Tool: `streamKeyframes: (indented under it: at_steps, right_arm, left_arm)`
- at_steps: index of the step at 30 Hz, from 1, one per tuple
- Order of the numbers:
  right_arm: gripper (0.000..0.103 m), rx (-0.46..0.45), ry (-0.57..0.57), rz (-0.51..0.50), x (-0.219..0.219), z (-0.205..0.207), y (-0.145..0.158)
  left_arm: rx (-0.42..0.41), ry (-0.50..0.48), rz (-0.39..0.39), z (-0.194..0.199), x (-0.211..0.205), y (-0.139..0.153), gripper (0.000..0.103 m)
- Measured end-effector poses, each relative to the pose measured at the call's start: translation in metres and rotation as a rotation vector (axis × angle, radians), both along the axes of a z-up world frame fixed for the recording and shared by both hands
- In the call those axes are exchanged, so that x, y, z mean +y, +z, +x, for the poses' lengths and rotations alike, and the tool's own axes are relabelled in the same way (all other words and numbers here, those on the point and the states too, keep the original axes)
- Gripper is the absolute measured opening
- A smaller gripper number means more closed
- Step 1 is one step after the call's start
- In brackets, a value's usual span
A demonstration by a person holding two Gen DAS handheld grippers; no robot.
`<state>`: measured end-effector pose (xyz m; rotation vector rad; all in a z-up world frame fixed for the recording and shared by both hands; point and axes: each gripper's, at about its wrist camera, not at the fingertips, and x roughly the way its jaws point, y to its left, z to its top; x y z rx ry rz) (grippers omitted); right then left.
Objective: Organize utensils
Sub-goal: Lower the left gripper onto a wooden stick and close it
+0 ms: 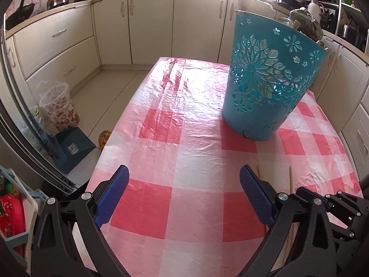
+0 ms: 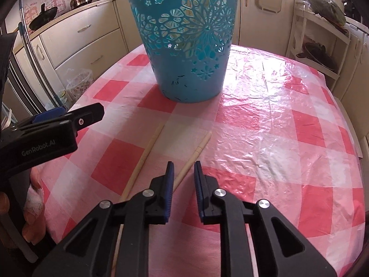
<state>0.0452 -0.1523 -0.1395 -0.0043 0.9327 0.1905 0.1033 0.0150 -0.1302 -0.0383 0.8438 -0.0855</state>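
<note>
Checked table, chopsticks, blue basket

The right gripper hangs over the pink checked tablecloth, its blue pads narrowly apart around the right chopstick, not visibly pressing it. The left chopstick lies just beside. A teal cut-out basket stands upright beyond. The left gripper enters from the left.

The near ends of both chopsticks vanish under the right gripper; the blue basket rim is cut off, its contents perhaps unreadable.
</note>
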Motion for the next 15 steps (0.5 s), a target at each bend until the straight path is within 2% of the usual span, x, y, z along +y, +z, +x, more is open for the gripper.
streamKeyframes:
  at_steps: [5,15]
  right_arm:
    - [0.017,-0.002,0.018,0.005,-0.011,-0.007,0.000]
    - [0.017,0.001,-0.005,0.095,-0.029,-0.009,-0.001]
  left_arm:
    - [0.019,-0.028,0.028,-0.001,-0.011,-0.004,0.093]
    - [0.057,-0.125,0.087,-0.002,-0.045,-0.009,0.092]
